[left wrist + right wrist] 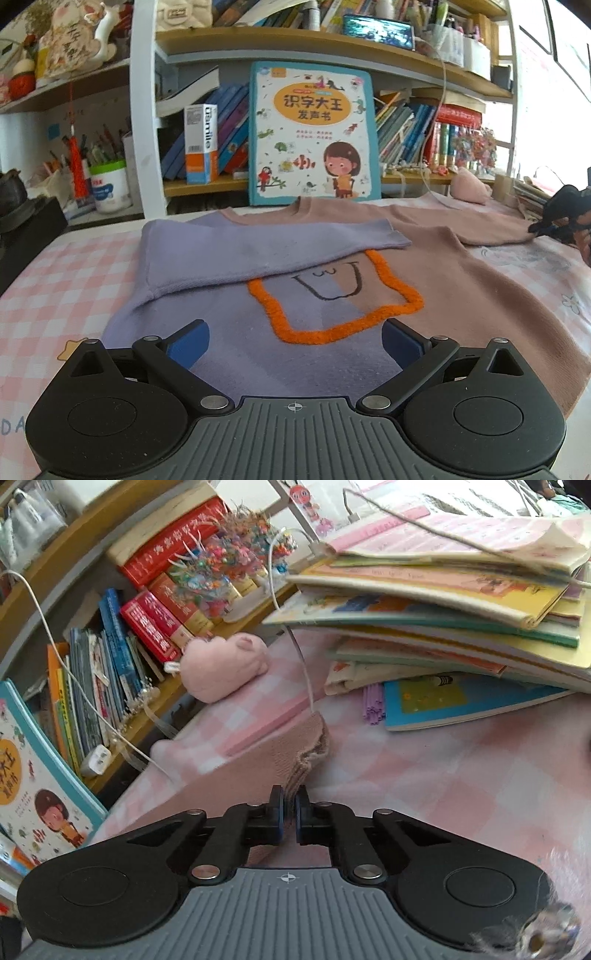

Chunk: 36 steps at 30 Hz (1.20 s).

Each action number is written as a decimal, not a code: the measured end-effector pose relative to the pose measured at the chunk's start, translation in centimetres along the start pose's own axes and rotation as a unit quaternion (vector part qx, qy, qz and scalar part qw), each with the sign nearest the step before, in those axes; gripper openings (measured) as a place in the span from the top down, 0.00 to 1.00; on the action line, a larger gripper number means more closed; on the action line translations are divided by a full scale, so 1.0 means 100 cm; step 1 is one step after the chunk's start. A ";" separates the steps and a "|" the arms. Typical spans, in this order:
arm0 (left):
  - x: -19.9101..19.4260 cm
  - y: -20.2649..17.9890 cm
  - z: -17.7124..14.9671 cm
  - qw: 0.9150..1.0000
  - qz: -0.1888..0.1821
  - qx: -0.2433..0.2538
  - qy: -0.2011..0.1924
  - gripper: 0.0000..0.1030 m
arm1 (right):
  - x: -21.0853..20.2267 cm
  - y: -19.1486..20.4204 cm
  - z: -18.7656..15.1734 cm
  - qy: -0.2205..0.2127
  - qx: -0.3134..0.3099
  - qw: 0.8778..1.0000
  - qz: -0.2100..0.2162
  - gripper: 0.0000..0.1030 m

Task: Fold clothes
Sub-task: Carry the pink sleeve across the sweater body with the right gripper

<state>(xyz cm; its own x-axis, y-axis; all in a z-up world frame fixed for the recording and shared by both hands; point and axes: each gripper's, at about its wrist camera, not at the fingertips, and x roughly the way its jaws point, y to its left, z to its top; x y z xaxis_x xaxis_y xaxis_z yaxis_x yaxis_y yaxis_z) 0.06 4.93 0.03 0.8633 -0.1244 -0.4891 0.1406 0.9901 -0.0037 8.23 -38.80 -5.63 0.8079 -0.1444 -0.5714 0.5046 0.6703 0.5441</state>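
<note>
Now the sweater (pixel 461 295) lies flat on the surface (pixel 74 280), face up, half lilac and half dusty pink, with a fuzzy orange outline (pixel 332 314) stitched round a smiling face on the chest. Its lilac sleeve (pixel 266 240) is already folded in across the chest and covers the top of that outline. The pink sleeve (pixel 480 229) is not yet in: it runs out flat toward the far right edge of the surface.

That sleeve is the step in hand, I would say. The right tongs (pixel 290 803) are pinched all the way together on the cuff (pixel 306 753), whose ribbed end bunches up just past the pads. From the left wrist view the same tongs show as a dark shape at the sleeve's end. The left tongs (pixel 295 343) stand wide apart and hold nothing; they hover over the lilac hem, near the lower edge of the orange outline.

Next, I judge, the cuff wants lifting and carrying across the chest to lie over the lilac sleeve, with the grip kept firm so the soft knit does not slip out. The left tongs could press the body down so it does not drag.

Round about, a book pile (pixel 461 602) sits close behind the cuff, a pink plush toy (pixel 221 668) lies near it, and a picture book (pixel 314 133) leans against the shelf (pixel 332 48) behind the collar. A white cable (pixel 291 635) hangs down just by the cuff and might snag.
</note>
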 end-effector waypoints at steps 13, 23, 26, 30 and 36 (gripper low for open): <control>0.001 0.001 0.001 1.000 0.000 -0.005 0.005 0.02 | -0.069 0.135 -0.005 -0.065 -0.161 0.973 0.154 0.95; 0.002 -0.016 0.000 0.999 0.010 0.042 0.003 0.02 | -0.070 0.256 -0.058 -0.024 -0.248 0.925 0.287 0.95; 0.005 -0.018 0.000 0.999 0.017 0.048 0.010 0.02 | -0.067 0.288 -0.078 -0.011 -0.269 0.912 0.311 0.95; 0.003 -0.016 -0.001 0.999 0.017 0.041 0.005 0.02 | -0.057 0.319 -0.107 0.015 -0.285 0.899 0.332 0.95; 0.005 -0.014 -0.001 0.999 0.013 0.033 0.006 0.02 | -0.038 0.353 -0.154 0.043 -0.321 0.886 0.333 0.95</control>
<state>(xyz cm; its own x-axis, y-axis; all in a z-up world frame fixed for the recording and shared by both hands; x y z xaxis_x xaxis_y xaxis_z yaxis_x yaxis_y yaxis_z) 0.24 3.45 -0.28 0.8611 -0.0965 -0.4992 0.1498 0.9864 0.0677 18.23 -3.36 6.27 0.8211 0.4757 -0.3155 -0.3736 0.8658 0.3331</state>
